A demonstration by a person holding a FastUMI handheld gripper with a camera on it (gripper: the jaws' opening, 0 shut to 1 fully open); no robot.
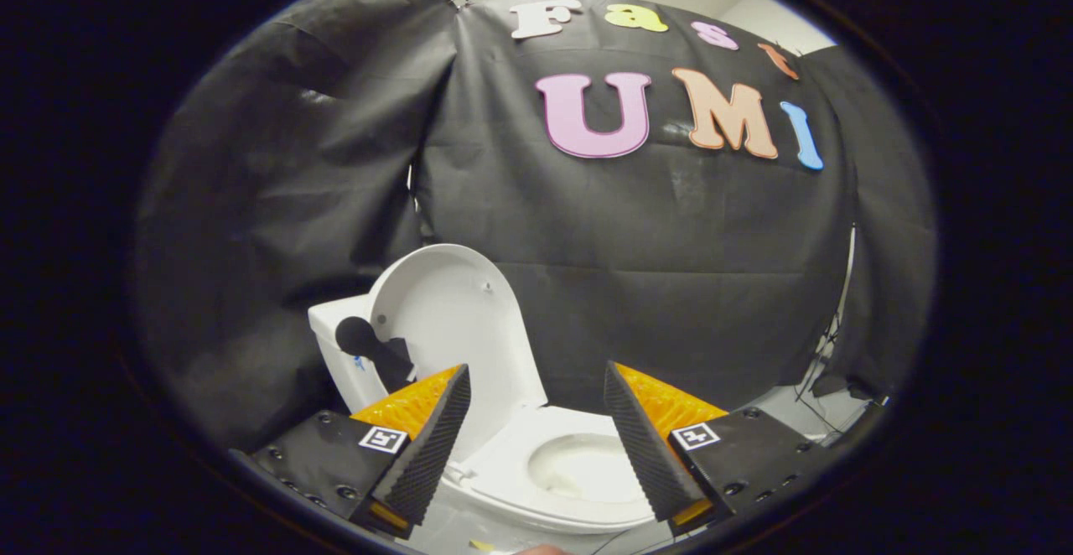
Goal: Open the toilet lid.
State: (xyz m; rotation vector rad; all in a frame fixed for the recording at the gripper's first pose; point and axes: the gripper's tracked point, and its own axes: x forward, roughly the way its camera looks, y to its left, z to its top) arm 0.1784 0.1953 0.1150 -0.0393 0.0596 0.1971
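Already the toilet (578, 488) looks as the task wants it, so by my reading the lifting step is done and what remains is only to draw the tool clear. Taking the toilet as the landmark: the black cloth wall (671, 270) hangs behind it, and its white tank (335, 354) stands at its back, partly hidden by the raised lid. The toilet lid (453, 320) stands upright, leaning back toward the tank, its inner face turned to the camera. Below it the seat ring and the bowl lie uncovered.

The gripper (536, 387) is held above and in front of the bowl, tipped slightly downward, well short of the lid. Its jaws stand wide apart with nothing between them but a view of the bowl and seat. Any next move calls for little: backing away without brushing the lid, which, I judge, could fall forward if nudged.
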